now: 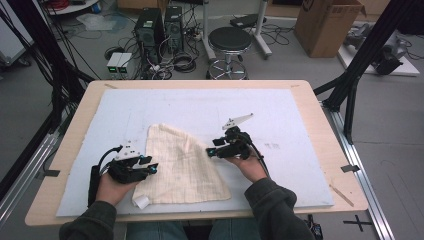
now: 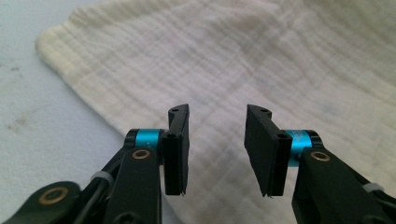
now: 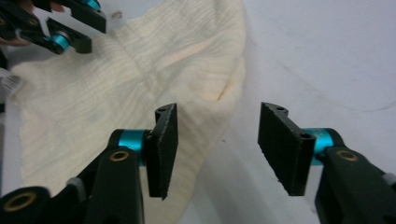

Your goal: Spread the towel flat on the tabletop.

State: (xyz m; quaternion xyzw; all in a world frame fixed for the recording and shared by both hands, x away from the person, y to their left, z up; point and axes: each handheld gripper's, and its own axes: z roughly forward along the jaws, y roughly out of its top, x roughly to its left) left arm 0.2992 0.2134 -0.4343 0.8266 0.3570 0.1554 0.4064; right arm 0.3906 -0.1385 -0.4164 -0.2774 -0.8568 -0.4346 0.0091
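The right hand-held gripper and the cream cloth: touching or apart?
Cannot tell. In the right gripper view the open hand-held gripper straddles the cloth's edge, but neither contact nor a gap shows.

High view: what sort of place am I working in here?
Probably a lab or workshop. Computer towers and tangled cables sit on the floor beyond the table, beside a stool and a cardboard box.

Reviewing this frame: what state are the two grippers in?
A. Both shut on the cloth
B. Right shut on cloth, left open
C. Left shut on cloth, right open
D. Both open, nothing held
D: the left gripper and the right gripper each show jaws spread apart with a gap over the cream cloth.
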